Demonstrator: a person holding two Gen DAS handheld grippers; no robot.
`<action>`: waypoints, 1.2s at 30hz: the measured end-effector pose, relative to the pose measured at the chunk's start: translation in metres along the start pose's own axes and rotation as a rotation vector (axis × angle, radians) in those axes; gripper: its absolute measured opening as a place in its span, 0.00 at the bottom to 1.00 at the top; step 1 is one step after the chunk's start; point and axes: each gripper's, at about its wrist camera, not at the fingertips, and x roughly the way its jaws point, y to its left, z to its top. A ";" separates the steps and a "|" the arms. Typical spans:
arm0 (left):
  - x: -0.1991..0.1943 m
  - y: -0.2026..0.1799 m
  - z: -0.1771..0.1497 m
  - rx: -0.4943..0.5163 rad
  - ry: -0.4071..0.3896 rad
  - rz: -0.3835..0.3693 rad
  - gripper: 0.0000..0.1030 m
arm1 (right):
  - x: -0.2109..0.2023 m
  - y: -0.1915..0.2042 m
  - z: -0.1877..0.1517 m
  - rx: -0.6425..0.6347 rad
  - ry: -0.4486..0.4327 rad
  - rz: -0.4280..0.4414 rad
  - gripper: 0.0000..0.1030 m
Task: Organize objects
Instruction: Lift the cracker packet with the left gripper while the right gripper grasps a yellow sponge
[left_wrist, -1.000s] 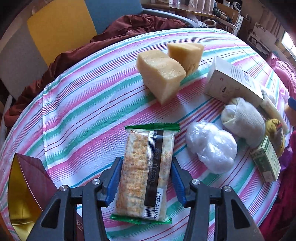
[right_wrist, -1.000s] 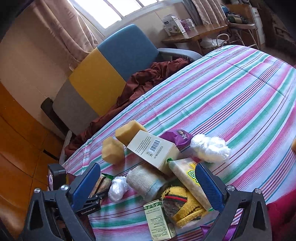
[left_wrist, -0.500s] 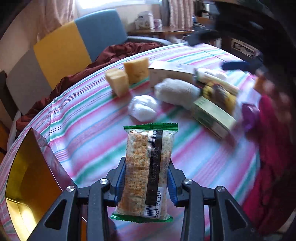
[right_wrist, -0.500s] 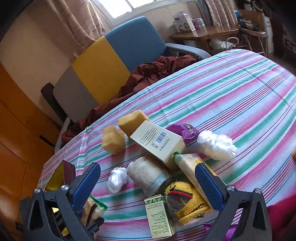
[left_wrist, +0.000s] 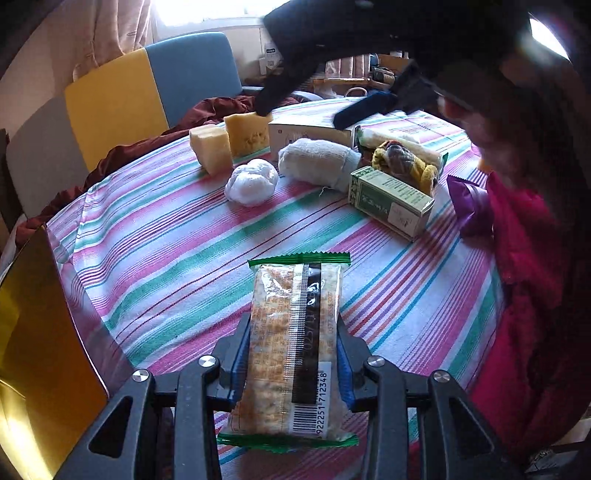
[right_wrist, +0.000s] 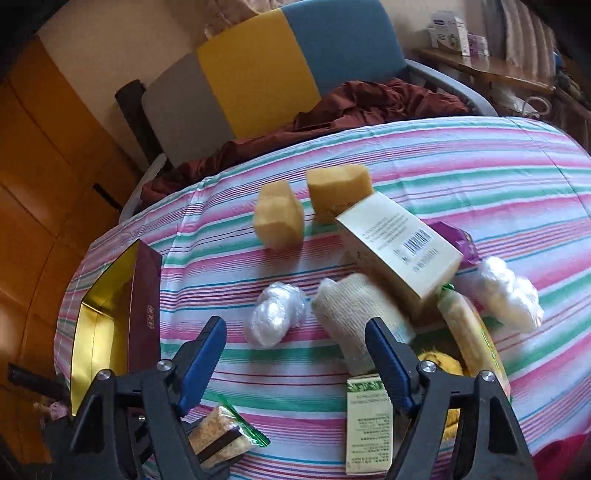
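Note:
My left gripper (left_wrist: 293, 332) is shut on a clear packet of crackers with green ends (left_wrist: 295, 347) and holds it above the striped tablecloth. The same packet shows at the bottom left of the right wrist view (right_wrist: 221, 435). An open maroon box with a gold lining (right_wrist: 96, 325) stands at the table's left edge, close beside the packet (left_wrist: 37, 332). My right gripper (right_wrist: 294, 326) hovers over the cloth with its jaws closing and nothing between them. A plastic-wrapped white ball (right_wrist: 275, 314) lies just beyond its fingertips.
A pile lies to the right: two yellow sponges (right_wrist: 279, 218), a white carton (right_wrist: 402, 247), a rolled white sock (right_wrist: 354, 314), a green box (right_wrist: 369, 424), a yellow knit item (right_wrist: 439, 365) and a purple packet (right_wrist: 458, 240). A chair with dark red cloth (right_wrist: 369, 103) stands behind the table.
My left gripper closed on the cracker packet, lifted it off the cloth and carried it towards the gold-lined box. My right gripper swung left over the pile and its jaws narrowed.

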 end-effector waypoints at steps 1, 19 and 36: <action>0.001 0.001 0.000 -0.006 -0.010 -0.004 0.38 | 0.004 0.006 0.006 -0.023 0.003 -0.009 0.76; 0.003 0.002 -0.005 -0.039 -0.061 -0.031 0.38 | 0.126 0.038 0.097 -0.157 0.135 -0.175 0.33; -0.020 -0.022 -0.005 0.040 -0.038 0.005 0.37 | 0.085 0.068 0.005 -0.248 0.173 0.116 0.33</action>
